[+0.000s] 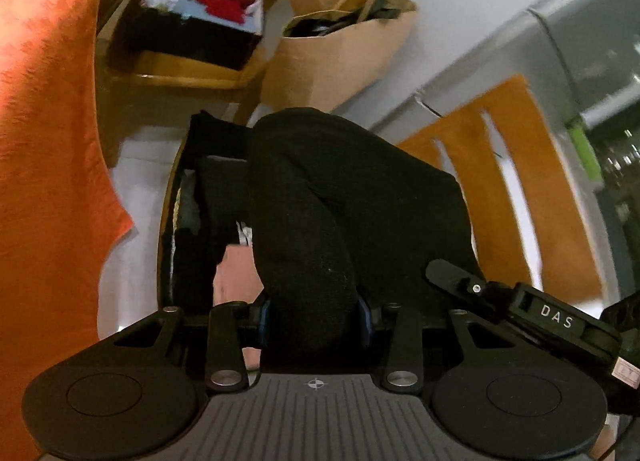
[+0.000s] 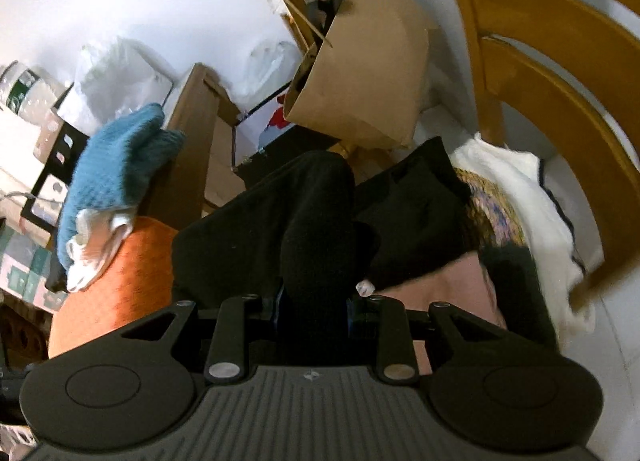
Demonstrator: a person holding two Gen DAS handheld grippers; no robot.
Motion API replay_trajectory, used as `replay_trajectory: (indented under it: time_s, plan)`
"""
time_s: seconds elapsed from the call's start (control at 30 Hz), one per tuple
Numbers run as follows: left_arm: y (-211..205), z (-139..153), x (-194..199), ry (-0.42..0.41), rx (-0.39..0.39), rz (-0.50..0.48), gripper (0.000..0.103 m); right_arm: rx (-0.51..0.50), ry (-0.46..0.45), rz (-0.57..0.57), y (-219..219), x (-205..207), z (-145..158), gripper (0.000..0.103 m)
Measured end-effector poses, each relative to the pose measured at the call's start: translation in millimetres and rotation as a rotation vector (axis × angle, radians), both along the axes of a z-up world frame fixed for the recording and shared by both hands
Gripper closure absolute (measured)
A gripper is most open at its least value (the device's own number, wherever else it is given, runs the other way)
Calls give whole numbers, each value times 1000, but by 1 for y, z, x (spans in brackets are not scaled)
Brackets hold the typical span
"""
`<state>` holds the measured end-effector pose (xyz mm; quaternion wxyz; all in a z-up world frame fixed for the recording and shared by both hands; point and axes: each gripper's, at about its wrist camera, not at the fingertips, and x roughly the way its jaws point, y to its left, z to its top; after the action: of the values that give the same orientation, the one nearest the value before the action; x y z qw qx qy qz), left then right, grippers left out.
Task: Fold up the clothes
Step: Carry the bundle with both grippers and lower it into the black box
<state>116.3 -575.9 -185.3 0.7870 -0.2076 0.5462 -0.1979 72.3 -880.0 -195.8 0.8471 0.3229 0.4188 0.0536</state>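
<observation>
A black garment (image 1: 340,197) bunches thickly between the fingers of my left gripper (image 1: 314,311), which is shut on it; the cloth hides the fingertips. In the right wrist view the same black garment (image 2: 312,229) runs up from my right gripper (image 2: 314,309), which is also shut on a fold of it. The rest of the cloth drapes over a pile of clothes on a wooden chair (image 2: 560,61). Part of the right gripper's body (image 1: 552,315) shows at the lower right of the left wrist view.
An orange cloth (image 1: 44,141) hangs on the left. A pink garment (image 2: 452,281), a white garment (image 2: 516,185) and a woven cushion (image 2: 492,209) lie on the chair seat. Brown paper bags (image 2: 364,61), a box with red cloth (image 1: 228,5) and a blue knit item (image 2: 116,157) stand behind.
</observation>
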Motion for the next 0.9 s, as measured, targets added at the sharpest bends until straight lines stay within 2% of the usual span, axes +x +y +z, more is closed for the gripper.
replay_trajectory:
  time_s: [0.13,0.27,0.4,0.5,0.7,0.9]
  plan:
    - [-18,-32,41,3,0,52,60,13,-6,21,-19,48,-32,72]
    - [-28,-57,79,10,14,53,60,32,-11,28,-36,93,-63,72]
    - [-38,-71,107,24,29,33,60,76,0,-6,-44,102,-82,72]
    - [-43,-72,104,40,42,26,60,80,10,-7,-47,97,-86,72]
    - [-44,-80,66,135,20,100,60,47,36,60,-48,71,-88,72]
    - [-54,-109,33,145,69,116,57,4,92,128,-49,50,-120,72]
